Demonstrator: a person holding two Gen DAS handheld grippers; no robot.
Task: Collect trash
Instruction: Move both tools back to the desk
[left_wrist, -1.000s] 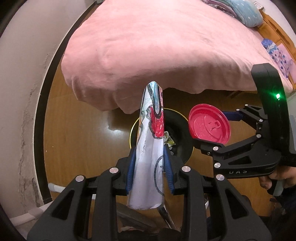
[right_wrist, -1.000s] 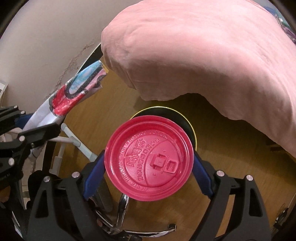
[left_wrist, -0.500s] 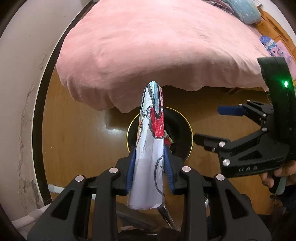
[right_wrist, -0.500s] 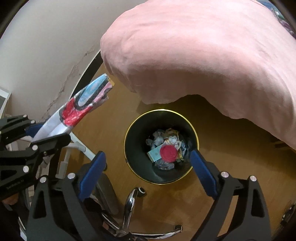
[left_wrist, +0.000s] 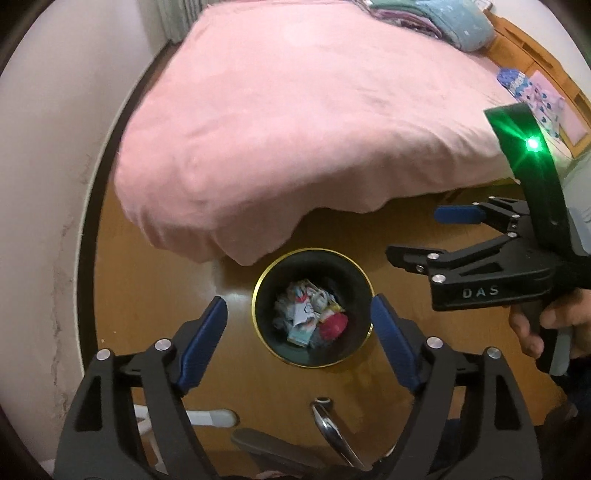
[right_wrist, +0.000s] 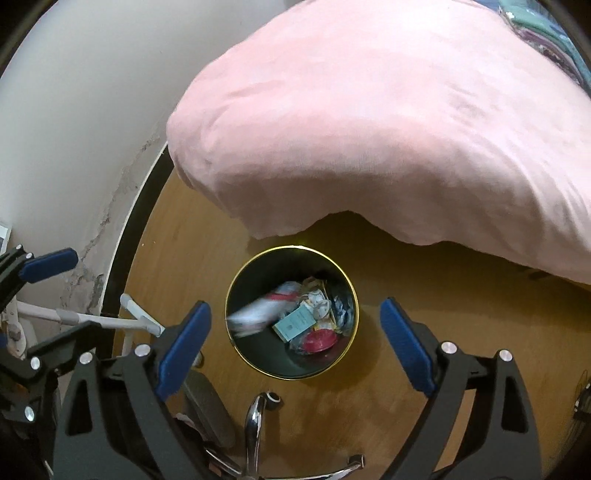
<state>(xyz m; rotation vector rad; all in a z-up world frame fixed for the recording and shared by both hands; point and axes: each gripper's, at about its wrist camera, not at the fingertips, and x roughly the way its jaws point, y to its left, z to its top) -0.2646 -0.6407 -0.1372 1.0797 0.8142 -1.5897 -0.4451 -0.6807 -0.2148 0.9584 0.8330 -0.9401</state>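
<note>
A black bin with a gold rim stands on the wooden floor below both grippers. Several crumpled papers fill it, along with a red plastic lid. A white printed paper wrapper shows as a blur, dropping in at the bin's left side. My left gripper hangs over the bin; its jaws are opening with nothing between them. My right gripper is open and empty, also above the bin.
A bed with a pink blanket overhangs the floor just behind the bin. Chrome chair legs and a white tube frame lie near the bottom. A wall with a dark baseboard runs on the left. A hand holds the right gripper.
The left gripper opened and let go of the paper wrapper, which fell toward the bin. The red lid left the right gripper earlier and now lies in the bin. Both grippers rose.
</note>
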